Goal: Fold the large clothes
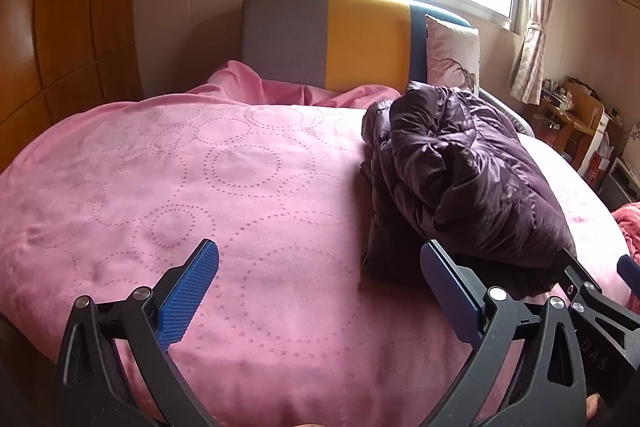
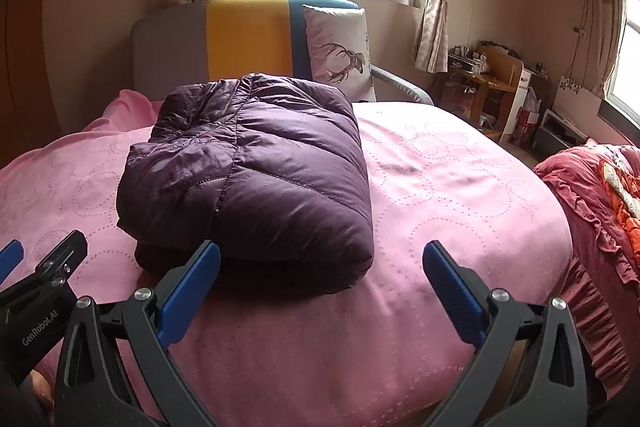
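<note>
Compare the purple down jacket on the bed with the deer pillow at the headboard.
The purple down jacket is dark, shiny and quilted; the deer pillow is pale with a printed stag. The jacket lies folded into a thick bundle flat on the pink bedspread; the pillow stands upright, leaning against the headboard. The jacket sits near the open grippers, while the pillow is at the far end. Both are soft, padded items on the same bed.

"genrobot.ai" stands on the left gripper (image 2: 8,263); "das" on the right gripper (image 1: 624,267).
</note>
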Tool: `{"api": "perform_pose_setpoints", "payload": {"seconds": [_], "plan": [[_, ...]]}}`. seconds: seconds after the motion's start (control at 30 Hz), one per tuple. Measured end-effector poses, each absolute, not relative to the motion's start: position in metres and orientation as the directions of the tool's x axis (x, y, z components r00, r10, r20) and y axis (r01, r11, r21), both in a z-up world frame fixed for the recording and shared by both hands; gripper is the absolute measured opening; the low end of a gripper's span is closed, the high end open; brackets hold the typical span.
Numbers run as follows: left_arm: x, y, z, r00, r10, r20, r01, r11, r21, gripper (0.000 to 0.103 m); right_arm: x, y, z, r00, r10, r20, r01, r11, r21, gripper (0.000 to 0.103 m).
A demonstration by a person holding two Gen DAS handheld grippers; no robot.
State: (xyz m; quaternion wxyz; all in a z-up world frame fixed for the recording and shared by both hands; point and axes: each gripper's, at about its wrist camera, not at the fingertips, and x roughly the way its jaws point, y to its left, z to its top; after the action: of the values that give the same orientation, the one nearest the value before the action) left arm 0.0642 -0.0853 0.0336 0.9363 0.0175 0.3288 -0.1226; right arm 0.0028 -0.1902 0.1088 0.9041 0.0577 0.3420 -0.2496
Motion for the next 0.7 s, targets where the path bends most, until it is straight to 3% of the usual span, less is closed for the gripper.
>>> {"api": "perform_pose_setpoints", "payload": {"seconds": [0.7], "plan": [[0.057,-0.089,0.034,0.735,-0.251,-0.63,0.266,0.961,-0.072,0.1,-0.005,-0.202,0.105,0.642,-0.396,-0.656,0.508,0.861,-0.023,0.101]]}}
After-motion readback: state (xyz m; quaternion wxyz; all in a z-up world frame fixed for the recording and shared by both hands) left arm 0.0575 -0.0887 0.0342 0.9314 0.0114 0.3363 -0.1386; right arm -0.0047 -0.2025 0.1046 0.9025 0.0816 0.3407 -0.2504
